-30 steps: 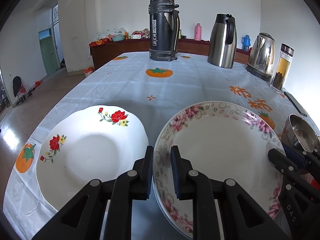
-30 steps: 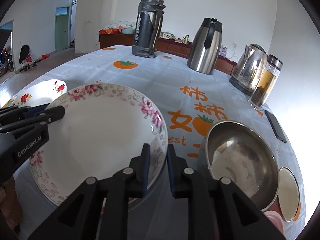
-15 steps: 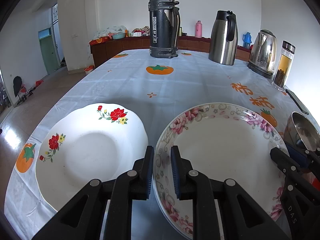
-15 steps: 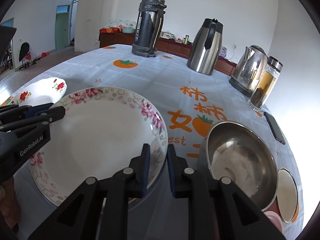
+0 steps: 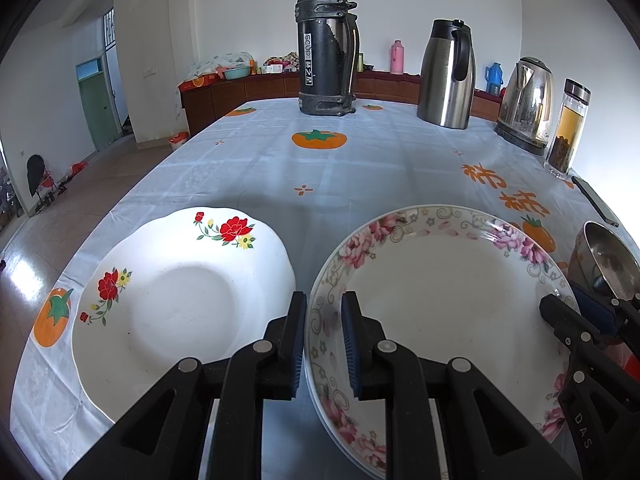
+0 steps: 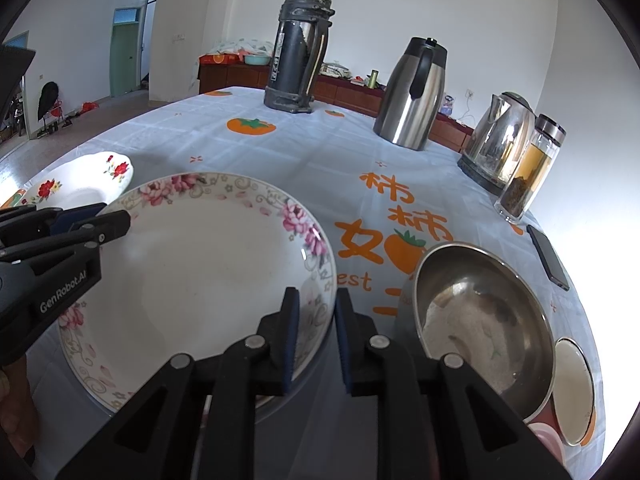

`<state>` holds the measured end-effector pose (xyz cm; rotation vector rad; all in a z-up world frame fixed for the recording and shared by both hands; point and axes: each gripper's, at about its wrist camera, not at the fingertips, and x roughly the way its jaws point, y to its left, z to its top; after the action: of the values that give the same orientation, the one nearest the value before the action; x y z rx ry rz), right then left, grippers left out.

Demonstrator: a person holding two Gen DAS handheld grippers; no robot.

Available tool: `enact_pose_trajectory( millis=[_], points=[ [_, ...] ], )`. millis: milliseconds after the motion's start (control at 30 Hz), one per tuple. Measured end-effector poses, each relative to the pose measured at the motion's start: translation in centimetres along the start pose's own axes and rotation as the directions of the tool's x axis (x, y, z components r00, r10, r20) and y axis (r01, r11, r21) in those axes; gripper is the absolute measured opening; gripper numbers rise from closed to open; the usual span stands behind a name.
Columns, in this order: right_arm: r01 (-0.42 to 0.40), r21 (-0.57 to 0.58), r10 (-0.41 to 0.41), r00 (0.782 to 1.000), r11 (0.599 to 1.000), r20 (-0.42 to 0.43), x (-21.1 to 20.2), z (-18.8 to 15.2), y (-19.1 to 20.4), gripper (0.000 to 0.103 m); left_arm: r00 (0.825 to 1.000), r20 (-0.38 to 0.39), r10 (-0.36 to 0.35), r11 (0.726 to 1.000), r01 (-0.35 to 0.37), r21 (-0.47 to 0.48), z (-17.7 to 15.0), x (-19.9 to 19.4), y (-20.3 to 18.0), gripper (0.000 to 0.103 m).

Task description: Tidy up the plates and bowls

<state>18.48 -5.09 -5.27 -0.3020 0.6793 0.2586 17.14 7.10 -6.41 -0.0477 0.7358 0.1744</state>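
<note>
A pink-flowered plate (image 5: 444, 312) (image 6: 200, 264) is held between both grippers, above a similar plate whose rim shows underneath. My left gripper (image 5: 323, 336) is shut on its left rim; it also shows in the right wrist view (image 6: 116, 220). My right gripper (image 6: 314, 332) is shut on its right rim; it also shows in the left wrist view (image 5: 560, 312). A white plate with red flowers (image 5: 176, 304) (image 6: 80, 180) lies on the table to the left. A steel bowl (image 6: 476, 316) (image 5: 604, 264) sits to the right.
Far across the table (image 5: 380, 160) stand a black thermos (image 5: 326, 48), a steel jug (image 5: 446, 76), an electric kettle (image 5: 526, 100) and a tea bottle (image 5: 568, 132). A phone (image 6: 548, 256) lies near the right edge. A small dish (image 6: 572, 388) sits beside the steel bowl.
Both grippers and the pink-flowered plate have drawn back toward the near table edge and risen slightly; the far objects look smaller. The grips have not changed.
</note>
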Motion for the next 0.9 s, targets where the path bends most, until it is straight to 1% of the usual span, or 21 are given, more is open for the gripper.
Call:
enact_pose_trajectory(
  millis=[233,300,333,467,533,667,700,733,767,800,900],
  points=[
    [0.002,-0.002,-0.002,1.000,1.000,0.000,0.01,0.05,0.09,0.019,1.000,0.000,0.003,1.000,-0.003,0.002,0.02,0.01,-0.03,0.019],
    [0.007,-0.009,-0.008,1.000,1.000,-0.003,0.04,0.06,0.19,0.021,1.000,0.000,0.007,1.000,-0.007,0.007,0.00,0.07,-0.04,0.020],
    [0.007,-0.017,-0.007,1.000,1.000,-0.005,0.09,0.07,0.26,0.024,1.000,-0.001,0.009,1.000,-0.009,0.009,-0.02,0.08,-0.05,0.020],
    [0.002,-0.017,-0.002,1.000,1.000,-0.008,0.12,0.05,0.10,0.024,1.000,-0.001,0.005,1.000,-0.005,0.011,-0.03,0.12,0.03,0.025],
    [-0.002,-0.015,0.002,1.000,1.000,-0.011,0.21,-0.02,-0.09,0.025,1.000,-0.008,-0.007,1.000,0.007,0.014,-0.01,0.22,0.02,0.029],
    [-0.003,-0.015,0.003,1.000,1.000,-0.010,0.22,0.05,0.03,0.026,1.000,-0.009,-0.008,1.000,0.009,0.015,-0.02,0.18,0.04,0.029],
    [-0.006,-0.015,0.006,1.000,1.000,-0.007,0.17,0.04,0.03,0.026,1.000,-0.009,-0.010,1.000,0.010,0.015,0.00,0.16,-0.04,0.031],
    [-0.009,-0.018,0.009,1.000,1.000,0.002,0.03,0.05,0.11,0.033,1.000,-0.008,-0.019,1.000,0.019,0.016,0.00,0.09,-0.05,0.033],
    [-0.007,-0.027,0.007,1.000,1.000,0.015,-0.19,0.01,0.21,0.043,1.000,-0.005,-0.026,0.999,0.026,0.019,0.01,-0.01,-0.12,0.037],
    [-0.005,-0.036,0.006,1.000,0.999,0.023,-0.35,0.03,0.42,0.046,1.000,0.000,-0.029,0.999,0.029,0.024,0.00,-0.13,-0.23,0.039],
    [-0.001,-0.050,0.003,1.000,0.999,0.027,-0.45,0.07,0.87,0.046,0.999,0.015,-0.029,0.999,0.029,0.037,-0.01,-0.41,-0.51,0.043]
  ],
)
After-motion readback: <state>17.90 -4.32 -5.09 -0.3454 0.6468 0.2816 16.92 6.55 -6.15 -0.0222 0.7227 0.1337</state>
